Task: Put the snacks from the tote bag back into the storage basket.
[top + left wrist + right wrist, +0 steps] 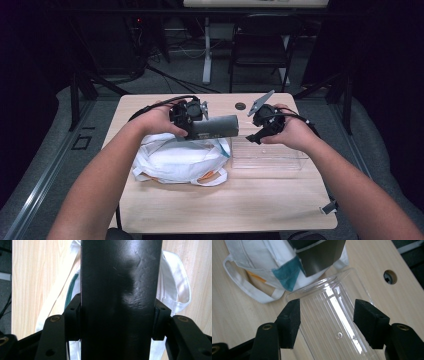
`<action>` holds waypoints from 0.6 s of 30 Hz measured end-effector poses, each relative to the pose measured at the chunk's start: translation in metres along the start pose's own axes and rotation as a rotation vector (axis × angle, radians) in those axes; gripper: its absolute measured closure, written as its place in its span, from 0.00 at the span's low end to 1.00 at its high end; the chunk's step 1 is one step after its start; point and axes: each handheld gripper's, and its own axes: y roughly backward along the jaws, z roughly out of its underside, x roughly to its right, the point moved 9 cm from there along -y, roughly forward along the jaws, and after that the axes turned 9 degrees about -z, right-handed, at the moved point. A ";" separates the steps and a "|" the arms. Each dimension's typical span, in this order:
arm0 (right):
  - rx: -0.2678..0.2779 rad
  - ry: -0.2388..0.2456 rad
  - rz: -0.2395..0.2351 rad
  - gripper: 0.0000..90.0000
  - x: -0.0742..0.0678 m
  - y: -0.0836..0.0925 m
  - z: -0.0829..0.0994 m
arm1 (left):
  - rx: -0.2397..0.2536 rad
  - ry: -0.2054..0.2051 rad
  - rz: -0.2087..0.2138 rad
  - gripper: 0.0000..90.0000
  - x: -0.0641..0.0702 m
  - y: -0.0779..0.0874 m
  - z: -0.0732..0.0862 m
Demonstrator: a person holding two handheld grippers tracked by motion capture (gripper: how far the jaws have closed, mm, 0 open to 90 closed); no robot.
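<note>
A long dark grey box (216,127) hangs level above a white cloth bag (175,162), its free end pointing right. My left gripper (192,125) is shut on it. In the left gripper view the pads (73,317) press both sides of the box (120,290), with the bag (175,290) below. My right gripper (256,134) hovers over a clear plastic bin (267,156), just right of the box's end. In the right gripper view my right gripper (327,317) stands open with nothing between its pads, above the bin (342,315); the box's end (319,255) and the bag (262,255) lie beyond.
The wooden table (225,205) has a round cable hole (240,105) near its far edge, which appears in the right gripper view as the hole (390,277). A folding chair (260,45) and a table leg (206,50) stand on the floor behind.
</note>
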 end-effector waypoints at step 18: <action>-0.024 0.072 0.029 0.34 0.005 0.013 -0.014 | 0.003 -0.043 0.005 0.47 0.002 -0.001 -0.020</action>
